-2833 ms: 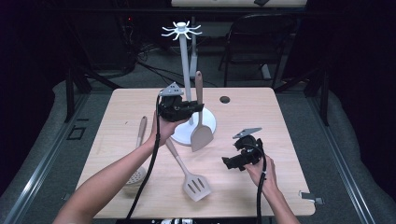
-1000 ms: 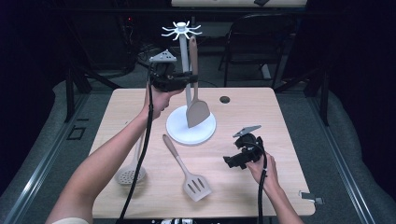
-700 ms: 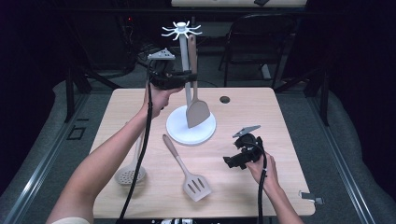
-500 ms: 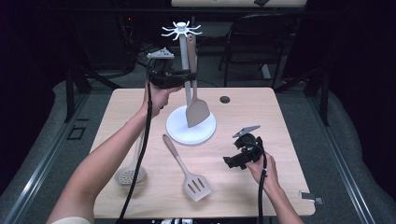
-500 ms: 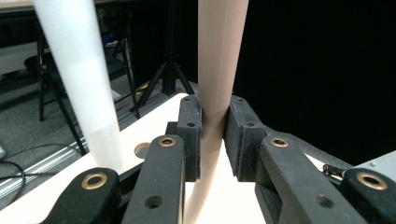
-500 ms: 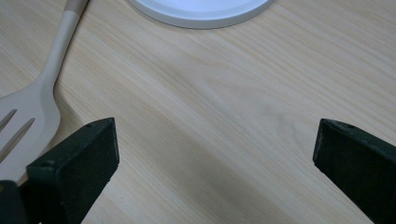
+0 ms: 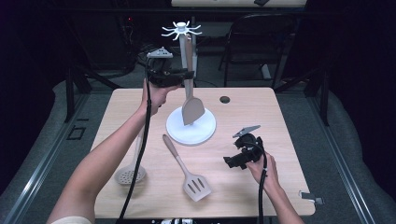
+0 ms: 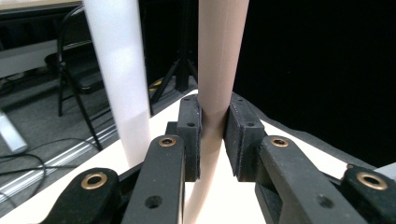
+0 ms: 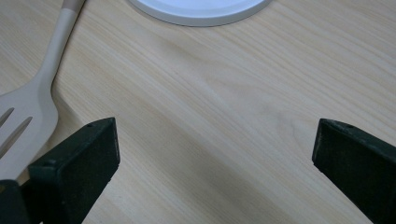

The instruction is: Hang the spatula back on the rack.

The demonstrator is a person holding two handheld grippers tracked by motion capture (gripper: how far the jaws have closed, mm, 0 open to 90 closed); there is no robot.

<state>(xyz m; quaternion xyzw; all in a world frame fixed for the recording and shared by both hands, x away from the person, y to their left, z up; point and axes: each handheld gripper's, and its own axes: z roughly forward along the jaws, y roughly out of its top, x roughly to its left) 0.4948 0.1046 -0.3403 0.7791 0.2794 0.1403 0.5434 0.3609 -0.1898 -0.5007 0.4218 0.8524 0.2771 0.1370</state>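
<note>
The left gripper [image 7: 180, 74] is up high beside the white utensil stand [image 7: 183, 65], its jaws clamped on the handle of the beige solid spatula [image 7: 191, 105]; the left gripper view shows both pads pressed flat against that handle [image 8: 215, 93], with the stand's white pole [image 8: 119, 74] just to one side. In the high view the spatula hangs upright, blade down over the stand's round base [image 7: 208, 133], handle top right up by the ring of hooks [image 7: 181, 31] — whether the hanging loop has caught a hook is too small to tell. So the first utensil looks to be at the point of hanging, grip not yet released. Down at 5 o'clock of the base, the right gripper [image 7: 236, 161] rests low over the table [image 7: 280, 121], jaws spread wide with nothing between them, bare wood in the gap in the right gripper view. Two utensils are left to go, by the look of it: the slotted turner [image 7: 187, 169] lying at 6 o'clock of the base, its head also at the edge of the right gripper view [image 9: 23, 107], and the perforated skimmer [image 7: 131, 171] out at 8 o'clock, partly under the left forearm. Roughly a third through, if the hang succeeds.
</note>
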